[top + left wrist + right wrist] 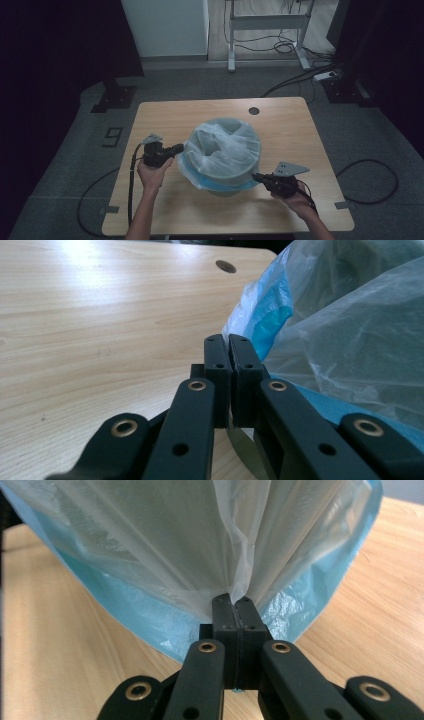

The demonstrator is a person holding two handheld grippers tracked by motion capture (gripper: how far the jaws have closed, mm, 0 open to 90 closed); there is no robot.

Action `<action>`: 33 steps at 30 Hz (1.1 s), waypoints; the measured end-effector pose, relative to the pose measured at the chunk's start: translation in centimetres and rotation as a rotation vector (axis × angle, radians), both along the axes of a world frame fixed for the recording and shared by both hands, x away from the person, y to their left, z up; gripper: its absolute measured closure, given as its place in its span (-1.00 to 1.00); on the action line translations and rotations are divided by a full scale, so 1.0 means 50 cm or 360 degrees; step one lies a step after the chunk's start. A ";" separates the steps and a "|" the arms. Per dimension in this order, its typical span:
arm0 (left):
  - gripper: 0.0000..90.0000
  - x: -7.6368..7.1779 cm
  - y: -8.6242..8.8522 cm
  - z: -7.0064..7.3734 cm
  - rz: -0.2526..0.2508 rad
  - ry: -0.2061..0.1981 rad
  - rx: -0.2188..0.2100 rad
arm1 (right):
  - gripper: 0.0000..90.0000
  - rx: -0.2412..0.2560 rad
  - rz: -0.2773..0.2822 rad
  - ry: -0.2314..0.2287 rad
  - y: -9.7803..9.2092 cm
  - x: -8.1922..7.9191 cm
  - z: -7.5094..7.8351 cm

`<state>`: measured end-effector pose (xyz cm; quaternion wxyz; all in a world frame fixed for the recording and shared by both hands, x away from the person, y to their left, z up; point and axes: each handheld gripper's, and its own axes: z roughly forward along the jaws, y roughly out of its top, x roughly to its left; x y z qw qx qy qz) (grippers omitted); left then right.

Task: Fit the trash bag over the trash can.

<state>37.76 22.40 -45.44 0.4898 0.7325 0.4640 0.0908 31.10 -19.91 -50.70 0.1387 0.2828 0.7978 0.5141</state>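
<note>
Bin (227,181): 1, middle of surface (165,210) | Clear bag (225,145): 1, over rim, blue liner (192,172) beneath | Handling: thin, light, slippery, likely tears; grip gathered hem | Left hand-held gripper (229,342): pressed together beside bag, pinch unclear | Right hand-held gripper (234,601): pinching clear bag hem.

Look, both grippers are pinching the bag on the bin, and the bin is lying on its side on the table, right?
Not quite: the bin stands upright on the table, as the high view shows. The rest holds: the left gripper and the right gripper are each shut on the bag at opposite sides.
</note>
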 end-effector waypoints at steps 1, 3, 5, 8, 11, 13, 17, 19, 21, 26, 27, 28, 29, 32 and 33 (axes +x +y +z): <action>0.94 0.000 0.000 0.000 -0.0001 0.0005 0.0005 | 0.98 -0.0003 -0.0011 0.0009 0.000 0.002 -0.003; 0.94 -0.002 0.002 -0.001 0.0001 0.0010 0.0001 | 0.98 -0.0017 -0.0033 0.0027 0.002 0.005 -0.009; 0.94 -0.002 0.004 -0.005 0.0007 0.0025 0.0005 | 0.98 -0.0028 -0.0047 0.0038 0.003 0.007 -0.013; 0.94 -0.003 0.009 -0.013 0.0010 0.0038 -0.0013 | 0.98 -0.0063 -0.0055 0.0041 0.008 0.008 -0.019; 0.94 -0.004 0.010 -0.017 0.0004 0.0037 -0.0014 | 0.98 -0.0076 -0.0076 0.0054 0.010 0.013 -0.027; 0.94 -0.004 0.009 -0.019 0.0003 0.0042 -0.0007 | 0.98 -0.0082 -0.0104 0.0069 0.009 0.018 -0.032; 0.93 -0.001 0.009 -0.022 0.0003 0.0052 0.0001 | 0.97 -0.0091 -0.0139 0.0092 0.008 0.024 -0.036; 0.92 0.000 0.009 -0.024 0.0005 0.0060 0.0002 | 0.97 -0.0103 -0.0151 0.0093 0.007 0.028 -0.039; 0.91 -0.001 0.009 -0.023 0.0010 0.0055 0.0003 | 0.97 -0.0098 -0.0168 0.0105 0.004 0.031 -0.043; 0.61 -0.012 0.017 -0.013 0.0041 -0.0039 -0.0003 | 0.58 0.0018 -0.0191 0.0081 -0.005 0.023 -0.040; 0.50 -0.014 0.018 -0.011 0.0039 -0.0060 -0.0004 | 0.50 0.0065 -0.0186 0.0071 -0.009 0.019 -0.036; 0.40 -0.017 0.022 -0.009 0.0036 -0.0095 -0.0009 | 0.39 0.0086 -0.0190 0.0064 -0.011 0.017 -0.034; 0.28 -0.019 0.024 -0.007 0.0037 -0.0111 -0.0010 | 0.27 0.0108 -0.0207 0.0051 -0.014 0.014 -0.029; 0.01 -0.029 0.032 -0.002 0.0041 -0.0180 -0.0020 | 0.08 0.0169 -0.0224 0.0040 -0.022 0.007 -0.022; -0.07 -0.031 0.035 -0.001 0.0036 -0.0192 -0.0027 | -0.02 0.0205 -0.0239 0.0036 -0.025 0.005 -0.019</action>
